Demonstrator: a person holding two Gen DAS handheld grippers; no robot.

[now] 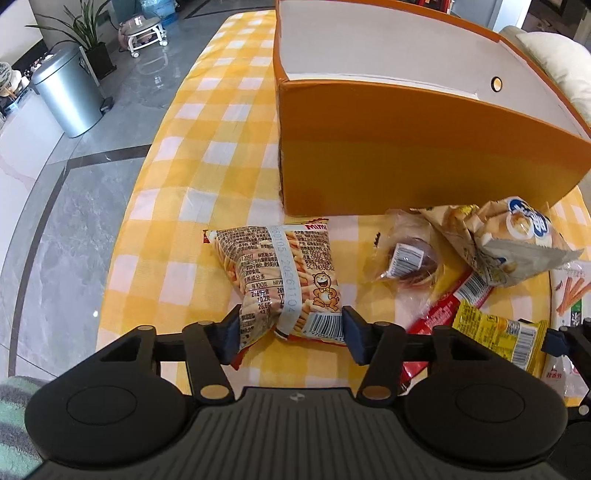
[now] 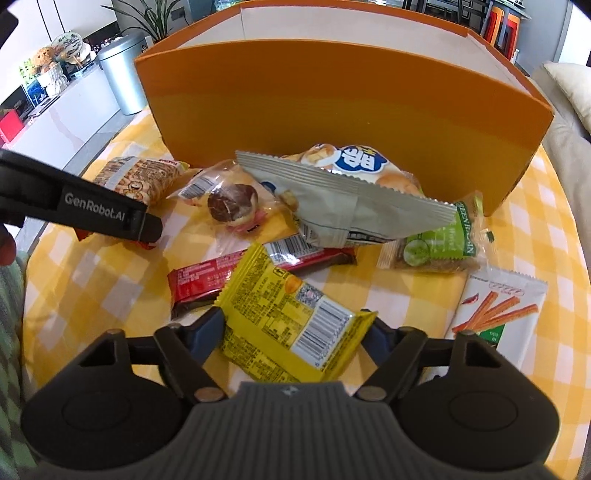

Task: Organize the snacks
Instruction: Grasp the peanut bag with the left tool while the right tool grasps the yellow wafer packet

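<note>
Both claws were clamped on packets, the left gripper [image 1: 291, 332] on the cartoon-printed stick-snack bag [image 1: 284, 280] and the right gripper [image 2: 295, 328] on the yellow packet [image 2: 291, 314], both lying on the checked tablecloth [image 1: 207, 155] before the orange box [image 1: 406, 147], presumably destined for it.

Bench cover: yellow-and-white checked cloth [image 1: 221, 147], lying flat over the bench.
Floor: grey polished tiles [image 1: 74, 221] with a dark inlaid band, left of the bench.
Bin: silver pedal bin [image 1: 68, 96], lid shut, standing on the floor well apart from the bench.
Plant: green potted plant [image 1: 86, 33], just behind the bin.
Stool: small wheeled stool [image 1: 144, 33], beyond the plant.
Cushion: cream cushion [image 1: 557, 62], right of the bench.
Sideboard: white, cluttered [image 2: 48, 77].
</note>
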